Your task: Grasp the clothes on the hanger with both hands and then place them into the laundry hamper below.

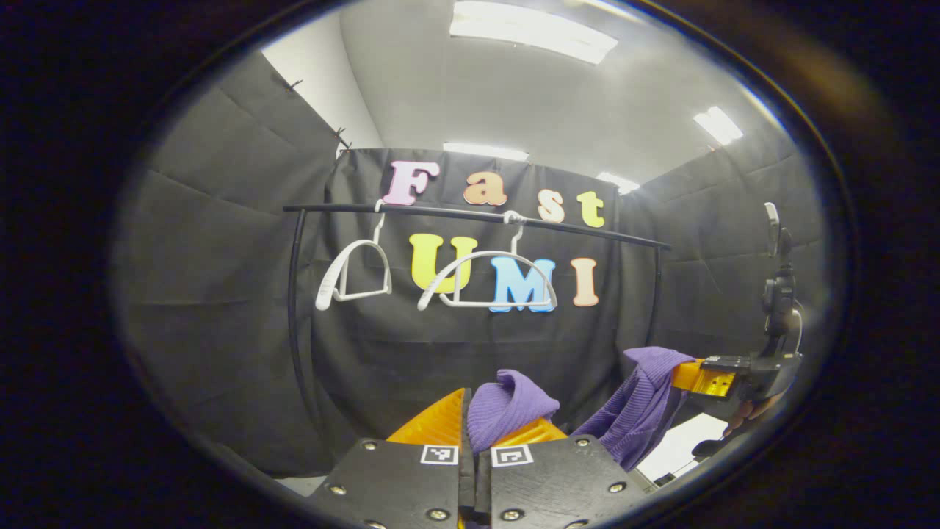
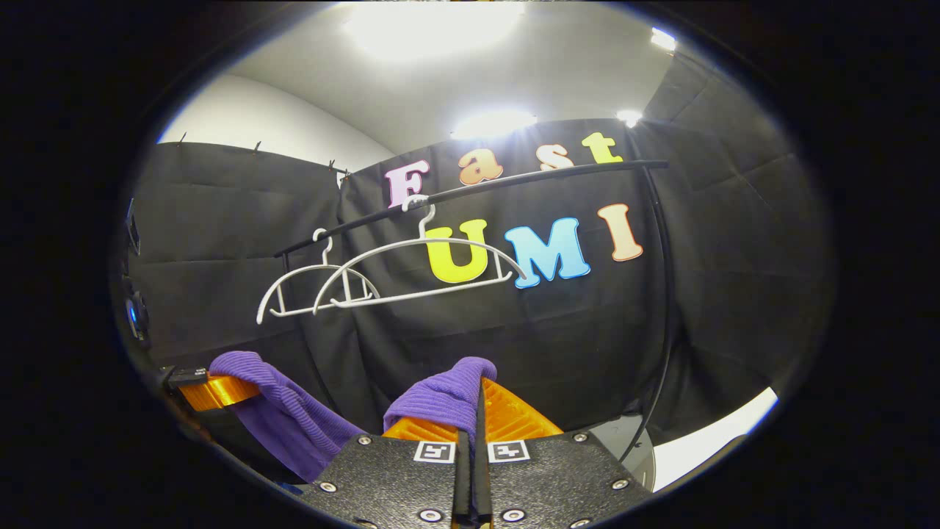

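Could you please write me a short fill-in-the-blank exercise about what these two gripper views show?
1. The garment pinched by both grippers is ____ in colour.
2. The number of white hangers on the rail is ____.
3. Both hangers are ____ of clothing.
4. The left gripper and the right gripper have their jaws ____ on the fabric.

Missing words: purple; two; bare; shut
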The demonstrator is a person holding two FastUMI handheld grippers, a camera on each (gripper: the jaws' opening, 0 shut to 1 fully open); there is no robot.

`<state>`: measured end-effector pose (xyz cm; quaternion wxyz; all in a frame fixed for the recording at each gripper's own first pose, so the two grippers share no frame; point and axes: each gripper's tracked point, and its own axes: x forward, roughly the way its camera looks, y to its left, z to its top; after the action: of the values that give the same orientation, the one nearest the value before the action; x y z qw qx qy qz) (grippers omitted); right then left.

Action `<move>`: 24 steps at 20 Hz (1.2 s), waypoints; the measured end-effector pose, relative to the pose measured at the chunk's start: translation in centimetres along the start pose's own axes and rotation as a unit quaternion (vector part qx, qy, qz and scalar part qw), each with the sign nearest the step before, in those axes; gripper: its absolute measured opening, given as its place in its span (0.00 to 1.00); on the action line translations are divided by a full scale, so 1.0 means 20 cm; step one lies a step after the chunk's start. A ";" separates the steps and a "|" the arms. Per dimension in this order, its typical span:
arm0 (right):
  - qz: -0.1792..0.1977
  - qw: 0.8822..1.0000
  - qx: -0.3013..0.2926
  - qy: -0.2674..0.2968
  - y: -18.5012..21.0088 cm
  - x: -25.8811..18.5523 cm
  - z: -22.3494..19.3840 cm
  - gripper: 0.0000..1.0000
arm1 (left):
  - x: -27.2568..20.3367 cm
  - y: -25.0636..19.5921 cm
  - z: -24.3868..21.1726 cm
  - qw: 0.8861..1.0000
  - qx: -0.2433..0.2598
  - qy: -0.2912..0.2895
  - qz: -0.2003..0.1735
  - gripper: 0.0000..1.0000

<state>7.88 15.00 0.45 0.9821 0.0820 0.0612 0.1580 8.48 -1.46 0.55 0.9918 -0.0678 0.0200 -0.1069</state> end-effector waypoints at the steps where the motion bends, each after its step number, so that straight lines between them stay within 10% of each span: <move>1: 0.005 1.000 0.001 0.000 0.03 -0.03 0.00 0.02 | -0.02 -0.03 0.00 1.000 0.003 0.000 -0.004 0.01; 24: -0.036 0.986 -0.048 0.159 -0.10 -0.05 -0.90 0.04 | 0.13 -0.08 -0.95 0.986 -0.022 0.162 -0.008 0.06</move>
<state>4.89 15.33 -17.46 0.9678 0.0066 0.2115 0.1365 9.71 -6.08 -18.13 0.9727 -0.0718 0.1826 -0.1243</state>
